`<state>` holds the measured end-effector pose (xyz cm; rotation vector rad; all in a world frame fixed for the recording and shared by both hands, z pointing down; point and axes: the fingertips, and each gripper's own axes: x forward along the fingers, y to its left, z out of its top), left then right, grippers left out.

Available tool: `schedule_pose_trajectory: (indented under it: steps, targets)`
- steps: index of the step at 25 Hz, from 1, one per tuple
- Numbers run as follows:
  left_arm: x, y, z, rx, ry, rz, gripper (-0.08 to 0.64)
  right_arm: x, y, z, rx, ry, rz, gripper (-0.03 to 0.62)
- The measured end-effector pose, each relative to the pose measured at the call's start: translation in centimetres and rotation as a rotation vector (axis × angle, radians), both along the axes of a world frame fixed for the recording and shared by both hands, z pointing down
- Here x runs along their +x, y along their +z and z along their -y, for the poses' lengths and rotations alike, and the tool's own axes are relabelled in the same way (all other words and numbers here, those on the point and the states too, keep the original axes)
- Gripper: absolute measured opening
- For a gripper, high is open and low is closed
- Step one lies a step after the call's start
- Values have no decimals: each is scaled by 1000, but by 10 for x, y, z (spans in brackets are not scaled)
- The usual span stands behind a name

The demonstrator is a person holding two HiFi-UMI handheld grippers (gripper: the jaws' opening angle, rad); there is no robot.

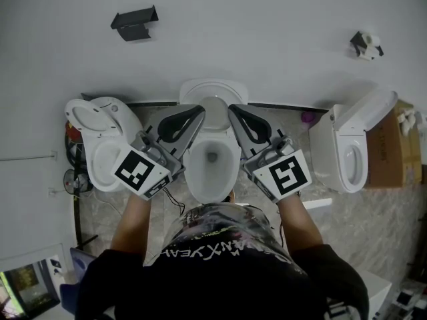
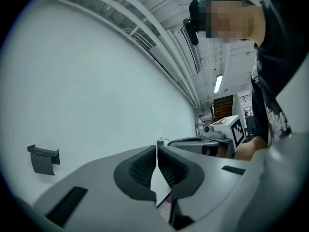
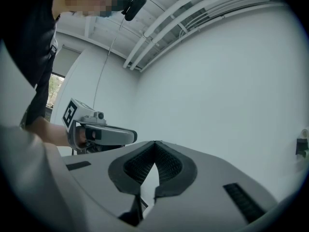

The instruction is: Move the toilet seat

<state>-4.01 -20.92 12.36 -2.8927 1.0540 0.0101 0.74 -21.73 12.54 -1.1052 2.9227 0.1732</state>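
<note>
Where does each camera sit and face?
Head view: on the head, looking steeply down at the middle toilet; left tongs, right tongs, forearms show.
Left gripper view: on the left tongs, facing the white wall; shut jaws show.
Right gripper view: on the right tongs, same wall; shut jaws show.
Shared: each gripper view catches the other tongs.

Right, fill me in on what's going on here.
A person stands over the middle toilet of three that line a white wall, with a handheld gripper in each hand. The left gripper and the right gripper are held level on either side of the open bowl, pointing toward the wall. Both have their jaws together with nothing between them, so neither has hold of the seat. The seat move has not begun.
</note>
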Motion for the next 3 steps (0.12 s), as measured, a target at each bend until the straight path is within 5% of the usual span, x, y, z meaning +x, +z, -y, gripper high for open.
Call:
schedule_pose_trajectory:
  steps: [3]
  targets:
    - [2, -1, 0, 6, 1, 0, 31, 0, 1, 0, 22, 0, -23, 0]
